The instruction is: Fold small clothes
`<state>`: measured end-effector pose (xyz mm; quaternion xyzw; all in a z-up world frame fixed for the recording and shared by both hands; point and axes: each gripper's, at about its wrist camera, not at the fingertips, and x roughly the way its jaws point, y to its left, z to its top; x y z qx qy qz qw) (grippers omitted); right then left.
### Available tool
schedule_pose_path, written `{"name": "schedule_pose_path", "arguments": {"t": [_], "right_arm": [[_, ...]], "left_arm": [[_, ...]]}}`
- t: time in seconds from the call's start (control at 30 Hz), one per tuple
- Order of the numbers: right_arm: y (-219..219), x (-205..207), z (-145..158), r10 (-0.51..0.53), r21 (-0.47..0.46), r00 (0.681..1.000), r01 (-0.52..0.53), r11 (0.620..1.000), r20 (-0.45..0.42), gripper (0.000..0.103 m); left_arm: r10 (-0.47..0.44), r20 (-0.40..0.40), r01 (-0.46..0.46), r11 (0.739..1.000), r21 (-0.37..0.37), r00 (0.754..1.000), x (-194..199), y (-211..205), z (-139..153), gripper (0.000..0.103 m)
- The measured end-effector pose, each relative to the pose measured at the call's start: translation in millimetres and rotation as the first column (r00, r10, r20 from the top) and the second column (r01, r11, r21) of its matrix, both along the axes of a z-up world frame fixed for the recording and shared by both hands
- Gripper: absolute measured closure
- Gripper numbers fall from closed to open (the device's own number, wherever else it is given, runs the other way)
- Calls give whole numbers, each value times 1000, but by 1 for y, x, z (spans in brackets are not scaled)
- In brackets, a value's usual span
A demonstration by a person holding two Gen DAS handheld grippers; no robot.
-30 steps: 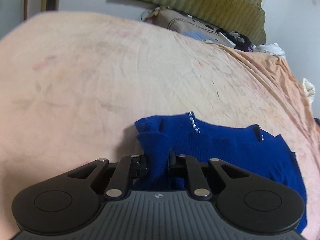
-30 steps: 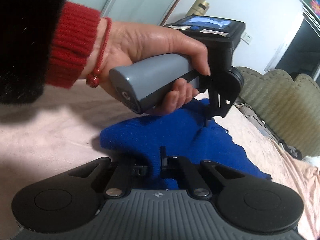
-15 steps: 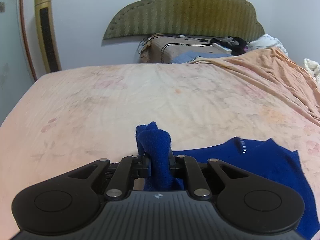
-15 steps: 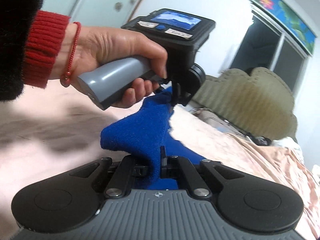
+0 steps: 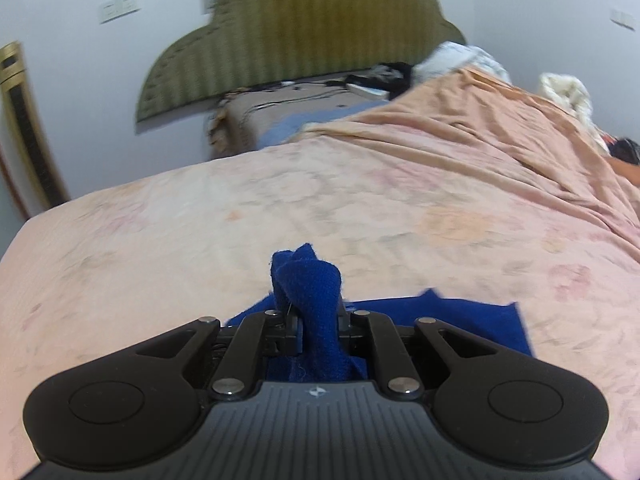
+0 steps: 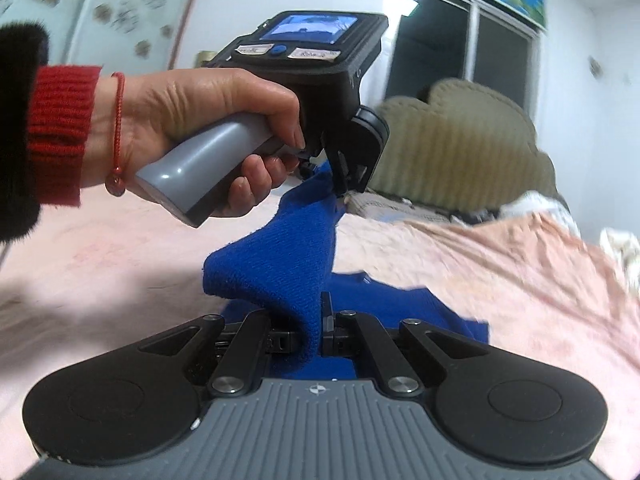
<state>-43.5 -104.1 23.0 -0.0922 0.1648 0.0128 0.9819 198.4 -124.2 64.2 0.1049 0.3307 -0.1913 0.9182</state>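
A small blue knit garment [image 5: 460,320] lies partly on the pink bed sheet, its near edge lifted. My left gripper [image 5: 316,320] is shut on a bunched fold of the blue garment. My right gripper [image 6: 314,328] is shut on another part of the same garment [image 6: 288,256]. In the right wrist view the left gripper [image 6: 340,184] shows, held by a hand, with the cloth stretched up between the two grippers above the bed.
The pink bed sheet [image 5: 240,216] spreads ahead, with an orange blanket [image 5: 500,128] rumpled at the right. A green padded headboard [image 5: 296,32] and a pile of clothes [image 5: 380,76] stand at the far end. A dark window [image 6: 460,40] shows in the right wrist view.
Both grippers have lifted the garment's held edge up off the bed. More of the blue cloth now hangs between them, and less lies flat on the sheet.
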Motion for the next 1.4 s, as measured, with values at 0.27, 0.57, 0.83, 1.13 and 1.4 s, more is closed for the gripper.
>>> {"name": "schedule_pose_path", "arguments": {"t": [0.27,0.57,0.83,1.13,1.4], "right_arm": [[-81,6,-15,-85,253,992,106,962,-94,99],[-143,15,-52,-60,551,967,192,812,-248,85],[-171,11,-71,-23,718,963,216,661,-268,78],[-196,13,-76,-88,798,964,257,545,-250,94],[-203,6,-68,-92,813,973,227,537,-211,96]], "left_arm": [[-71,-41,73,996,48,997,3,-77,-36,93],[-105,-149,104,994,-12,983,11,-114,-65,91],[-86,-112,65,982,-180,990,13,-82,-32,44],[-43,7,44,984,-174,999,-11,-47,-3,14],[-86,45,87,996,-17,995,-68,-14,-41,14]]}}
